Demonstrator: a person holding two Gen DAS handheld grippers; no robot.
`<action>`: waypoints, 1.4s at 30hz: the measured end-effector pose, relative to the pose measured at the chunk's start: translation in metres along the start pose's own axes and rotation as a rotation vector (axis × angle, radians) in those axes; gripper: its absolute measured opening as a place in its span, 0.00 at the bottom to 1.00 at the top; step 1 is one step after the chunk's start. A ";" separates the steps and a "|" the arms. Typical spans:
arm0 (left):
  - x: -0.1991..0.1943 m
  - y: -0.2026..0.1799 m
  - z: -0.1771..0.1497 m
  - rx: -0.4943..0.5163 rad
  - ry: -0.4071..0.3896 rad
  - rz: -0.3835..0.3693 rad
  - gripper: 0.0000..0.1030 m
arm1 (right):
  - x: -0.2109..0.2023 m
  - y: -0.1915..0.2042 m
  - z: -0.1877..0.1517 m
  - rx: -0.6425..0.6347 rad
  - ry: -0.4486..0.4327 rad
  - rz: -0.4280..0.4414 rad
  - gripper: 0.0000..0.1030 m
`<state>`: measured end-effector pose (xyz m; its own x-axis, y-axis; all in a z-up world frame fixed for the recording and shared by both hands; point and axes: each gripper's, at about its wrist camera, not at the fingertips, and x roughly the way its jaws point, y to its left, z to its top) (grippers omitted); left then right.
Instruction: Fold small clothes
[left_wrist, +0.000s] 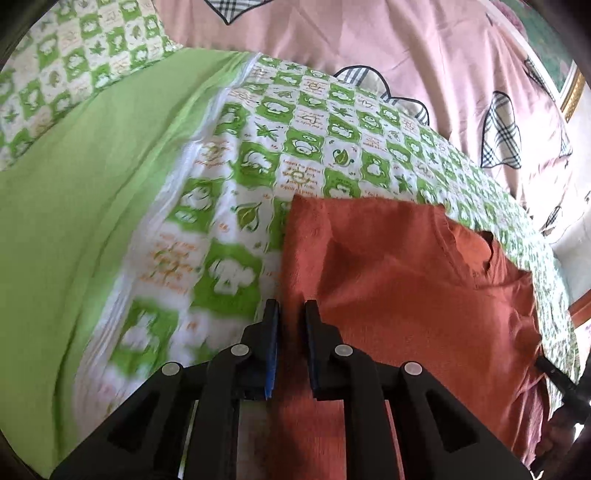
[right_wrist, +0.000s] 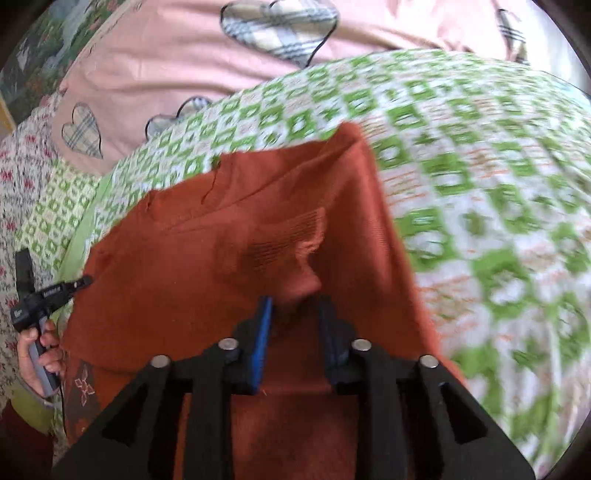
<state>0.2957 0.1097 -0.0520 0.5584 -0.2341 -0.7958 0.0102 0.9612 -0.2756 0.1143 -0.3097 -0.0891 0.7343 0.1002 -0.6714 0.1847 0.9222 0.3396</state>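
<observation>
A rust-orange knit garment (left_wrist: 399, 273) lies on the green-and-white patterned bedsheet (left_wrist: 280, 147). My left gripper (left_wrist: 291, 308) sits at the garment's left edge, its jaws narrowly apart with orange cloth showing between them. In the right wrist view the garment (right_wrist: 207, 266) is partly folded, a ribbed cuff (right_wrist: 295, 236) lying on top. My right gripper (right_wrist: 293, 304) has a bunched fold of the orange cloth between its blue pads (right_wrist: 263, 332). The left gripper (right_wrist: 55, 291) shows at the garment's left edge, held by a hand.
A plain green sheet (left_wrist: 81, 206) lies to the left. A pink duvet with plaid hearts (left_wrist: 369, 40) is bunched at the back of the bed. The bed's edge runs at the far right of the left wrist view (left_wrist: 569, 295).
</observation>
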 end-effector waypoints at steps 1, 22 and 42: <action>-0.006 0.001 -0.005 0.001 -0.002 -0.002 0.12 | -0.005 -0.002 -0.002 0.006 -0.005 0.003 0.28; -0.148 -0.011 -0.209 0.072 0.069 -0.046 0.18 | -0.106 -0.022 -0.082 -0.026 0.008 0.067 0.43; -0.136 0.029 -0.322 0.011 0.269 -0.099 0.43 | -0.162 -0.056 -0.174 -0.143 0.177 0.147 0.61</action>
<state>-0.0469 0.1222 -0.1256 0.3143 -0.3557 -0.8802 0.0636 0.9330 -0.3543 -0.1289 -0.3125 -0.1140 0.6180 0.2888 -0.7312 -0.0189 0.9353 0.3534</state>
